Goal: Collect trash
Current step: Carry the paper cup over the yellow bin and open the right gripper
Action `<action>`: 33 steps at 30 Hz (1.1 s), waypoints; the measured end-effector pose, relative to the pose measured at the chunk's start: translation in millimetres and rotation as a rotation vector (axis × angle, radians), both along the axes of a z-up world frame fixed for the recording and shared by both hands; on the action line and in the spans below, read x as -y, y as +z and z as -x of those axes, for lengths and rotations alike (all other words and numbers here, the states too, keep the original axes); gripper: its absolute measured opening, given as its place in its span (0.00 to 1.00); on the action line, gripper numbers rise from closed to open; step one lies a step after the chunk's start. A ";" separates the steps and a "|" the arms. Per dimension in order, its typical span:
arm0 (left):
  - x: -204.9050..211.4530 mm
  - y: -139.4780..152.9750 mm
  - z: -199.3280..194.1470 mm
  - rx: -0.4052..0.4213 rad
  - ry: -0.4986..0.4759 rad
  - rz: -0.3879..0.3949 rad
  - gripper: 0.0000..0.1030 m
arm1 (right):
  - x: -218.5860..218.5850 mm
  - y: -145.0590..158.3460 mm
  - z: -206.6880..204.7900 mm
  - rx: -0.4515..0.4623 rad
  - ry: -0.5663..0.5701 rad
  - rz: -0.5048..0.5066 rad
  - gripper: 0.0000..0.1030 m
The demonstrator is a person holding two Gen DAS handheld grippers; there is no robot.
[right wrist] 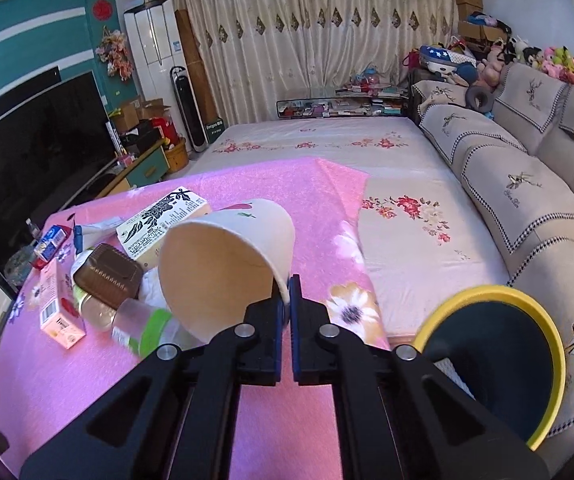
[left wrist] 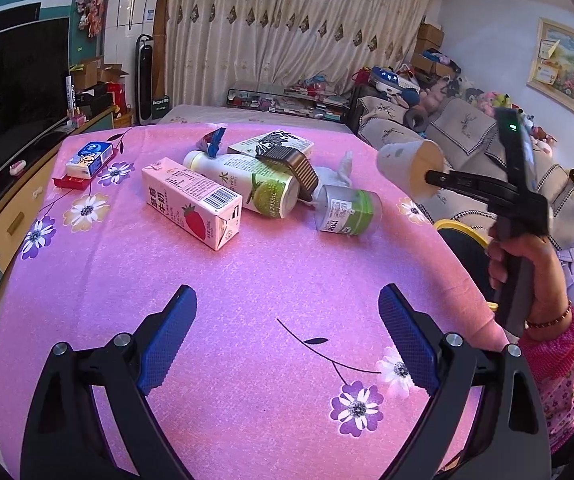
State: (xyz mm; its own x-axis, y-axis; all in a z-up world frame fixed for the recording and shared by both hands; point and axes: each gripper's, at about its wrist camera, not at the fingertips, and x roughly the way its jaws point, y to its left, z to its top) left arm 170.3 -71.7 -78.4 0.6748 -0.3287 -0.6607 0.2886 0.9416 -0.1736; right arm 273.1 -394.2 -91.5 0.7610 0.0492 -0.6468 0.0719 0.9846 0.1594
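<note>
My right gripper [right wrist: 287, 294] is shut on the rim of a white paper cup [right wrist: 227, 264] and holds it tipped above the pink table's right edge; the cup also shows in the left wrist view [left wrist: 409, 166]. A yellow-rimmed dark bin [right wrist: 499, 364] stands just right of the table. My left gripper [left wrist: 287, 336] is open and empty above the near part of the table. On the table lie a pink strawberry milk carton [left wrist: 195, 204], a green-label bottle [left wrist: 247, 182], a brown plastic box [left wrist: 291, 168], a small green-capped jar [left wrist: 347, 210], a crumpled tissue [left wrist: 337, 176] and a black-and-white carton [left wrist: 275, 142].
A pink flowered cloth [left wrist: 247, 280] covers the table. A blue tissue pack [left wrist: 89, 158] on a red tray and a blue wrapper [left wrist: 211, 140] lie at the far left. A TV [left wrist: 11, 92] stands left, a sofa [right wrist: 527, 184] right, a bed [right wrist: 327, 140] beyond.
</note>
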 end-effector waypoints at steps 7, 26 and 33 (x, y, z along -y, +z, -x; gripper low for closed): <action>17.0 -1.2 4.9 -0.001 -0.024 -0.016 0.89 | 54.7 -11.3 56.2 -0.005 -0.093 -0.051 0.03; 73.8 -5.1 4.0 -0.027 -0.107 -0.073 0.89 | 149.4 -103.9 88.5 -0.188 -0.301 -0.086 0.04; 77.4 -8.8 1.1 -0.037 -0.111 -0.081 0.89 | 156.2 -105.9 86.4 -0.192 -0.311 -0.102 0.09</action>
State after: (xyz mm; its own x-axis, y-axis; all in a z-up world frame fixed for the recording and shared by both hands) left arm 169.2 -149.1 -87.2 0.6122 -0.3447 -0.7116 0.3865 0.9156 -0.1110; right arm 186.7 -550.3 -197.4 0.6151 -0.0938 -0.7828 0.4033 0.8906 0.2101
